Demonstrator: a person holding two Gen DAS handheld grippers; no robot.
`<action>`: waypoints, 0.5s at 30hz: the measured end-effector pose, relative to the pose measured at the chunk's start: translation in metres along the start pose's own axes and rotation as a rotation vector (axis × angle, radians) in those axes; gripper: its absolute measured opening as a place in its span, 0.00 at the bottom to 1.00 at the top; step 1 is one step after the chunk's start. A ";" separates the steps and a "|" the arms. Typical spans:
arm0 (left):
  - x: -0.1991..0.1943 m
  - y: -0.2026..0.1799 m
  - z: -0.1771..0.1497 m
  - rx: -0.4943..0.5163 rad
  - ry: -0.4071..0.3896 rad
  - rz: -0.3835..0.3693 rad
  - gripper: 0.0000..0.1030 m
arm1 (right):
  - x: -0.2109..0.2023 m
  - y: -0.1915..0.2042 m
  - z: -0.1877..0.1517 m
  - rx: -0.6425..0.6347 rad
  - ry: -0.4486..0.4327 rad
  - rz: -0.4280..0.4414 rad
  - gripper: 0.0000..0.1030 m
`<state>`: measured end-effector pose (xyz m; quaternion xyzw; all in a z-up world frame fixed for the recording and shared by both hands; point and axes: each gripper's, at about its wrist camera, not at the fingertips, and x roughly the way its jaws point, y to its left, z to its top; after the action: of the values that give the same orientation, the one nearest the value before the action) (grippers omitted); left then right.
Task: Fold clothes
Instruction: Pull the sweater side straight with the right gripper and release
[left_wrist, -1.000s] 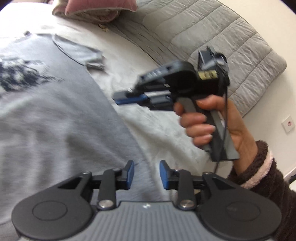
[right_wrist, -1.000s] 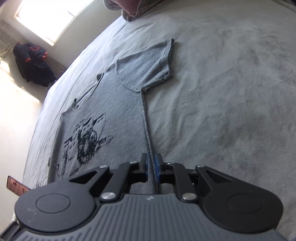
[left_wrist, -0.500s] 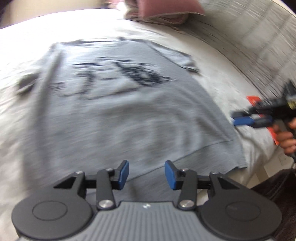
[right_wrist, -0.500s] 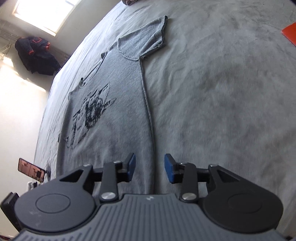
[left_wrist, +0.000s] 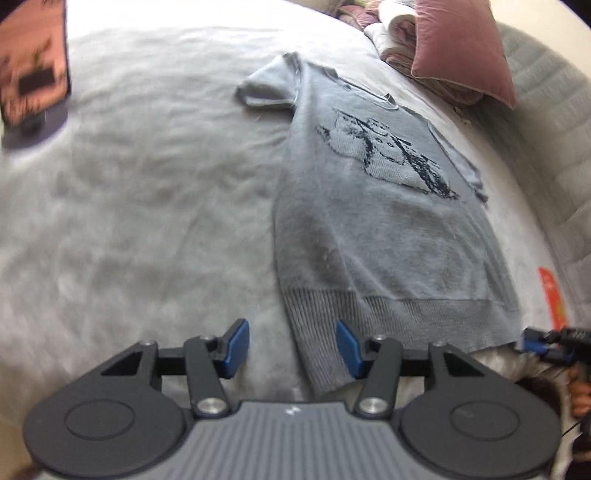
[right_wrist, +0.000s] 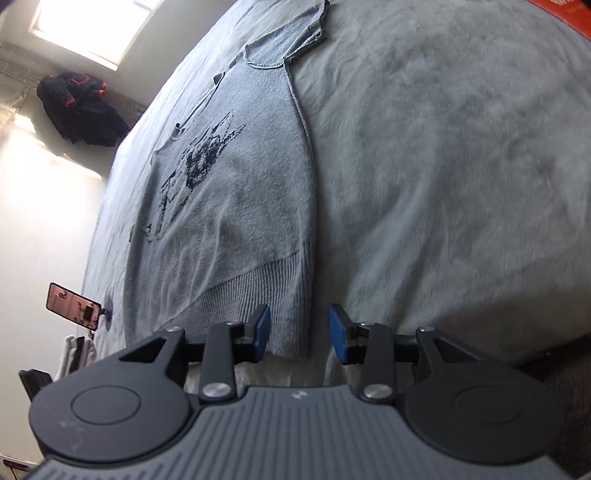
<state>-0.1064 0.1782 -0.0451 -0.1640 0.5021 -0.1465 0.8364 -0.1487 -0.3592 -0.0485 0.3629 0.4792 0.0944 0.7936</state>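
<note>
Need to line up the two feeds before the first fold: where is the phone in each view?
Left wrist: phone, top-left corner, beyond the bed.
Right wrist: phone, left edge, low, beside the bed.
Shared landmark: the sweater's dark print.

Grey knitted short-sleeved sweater with a dark woven picture: matt, slightly fuzzy cloth, ribbed along the hem. Under the sweater, pale grey bedspread — soft, napped, fleece-like, matt. Beyond the sweater's collar, dusky pink cushion of smooth cloth with a faint sheen. To the right of the sweater, quilted grey padded cloth, stitched in ridges. Near the hem, black matt plastic left gripper and right gripper — blue smooth pads, shiny metal pivot screws, ribbed grey housing.
</note>
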 end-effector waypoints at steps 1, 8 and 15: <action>0.002 0.001 -0.002 -0.010 0.001 -0.022 0.51 | 0.001 -0.001 -0.002 0.006 -0.009 0.004 0.38; 0.018 -0.016 -0.013 0.032 0.014 -0.057 0.07 | 0.007 0.000 -0.001 0.003 -0.013 -0.010 0.05; -0.004 -0.014 -0.014 0.026 0.004 -0.049 0.06 | -0.015 0.004 0.001 -0.058 -0.061 -0.088 0.04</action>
<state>-0.1218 0.1654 -0.0417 -0.1653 0.4975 -0.1737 0.8337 -0.1550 -0.3642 -0.0348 0.3210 0.4673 0.0618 0.8214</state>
